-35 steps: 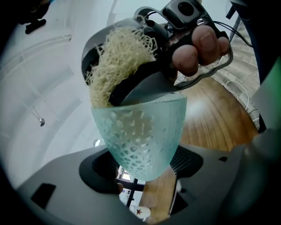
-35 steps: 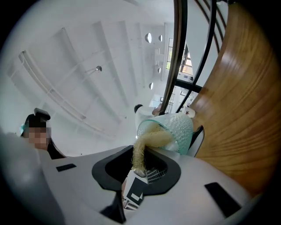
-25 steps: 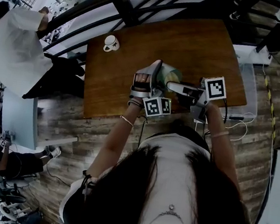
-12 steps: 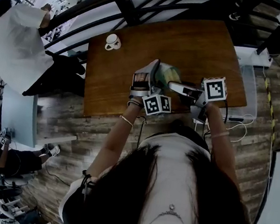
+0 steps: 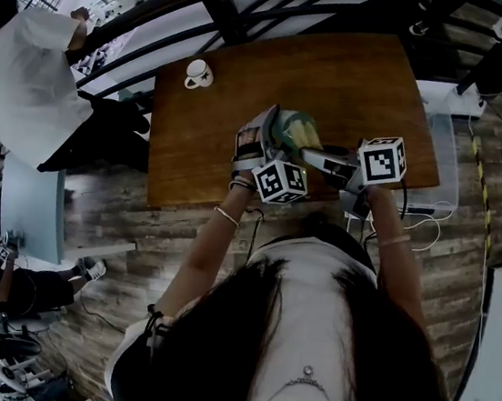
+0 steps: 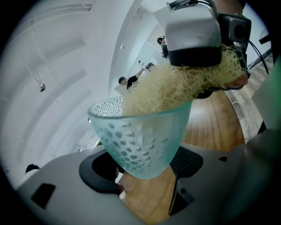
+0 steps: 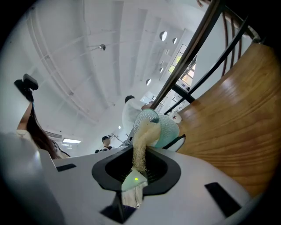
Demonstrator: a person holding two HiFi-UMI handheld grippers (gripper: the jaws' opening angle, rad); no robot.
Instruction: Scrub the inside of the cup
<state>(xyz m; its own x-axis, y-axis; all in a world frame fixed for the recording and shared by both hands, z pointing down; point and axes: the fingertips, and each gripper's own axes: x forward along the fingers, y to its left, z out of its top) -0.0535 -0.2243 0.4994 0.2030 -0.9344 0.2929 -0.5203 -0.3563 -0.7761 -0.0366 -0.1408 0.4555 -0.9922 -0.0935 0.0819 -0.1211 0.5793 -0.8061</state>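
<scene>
As I look down through the head view, a brown wooden desk lies ahead of the person who carries my rig, with a dark railing along its far edge. The left gripper has its jaws closed against the lower wall of a frosted, pale green cup with a dimpled surface. It holds the cup above the desk, mouth turned toward the right gripper. That gripper's jaws stand nearly together, pinching one end of a pale yellow, fibrous scrubber. The scrubber's other end is pushed into the cup's mouth and fills much of the opening. A small white mug stands alone at the desk's far left corner, well apart from both grippers.
</scene>
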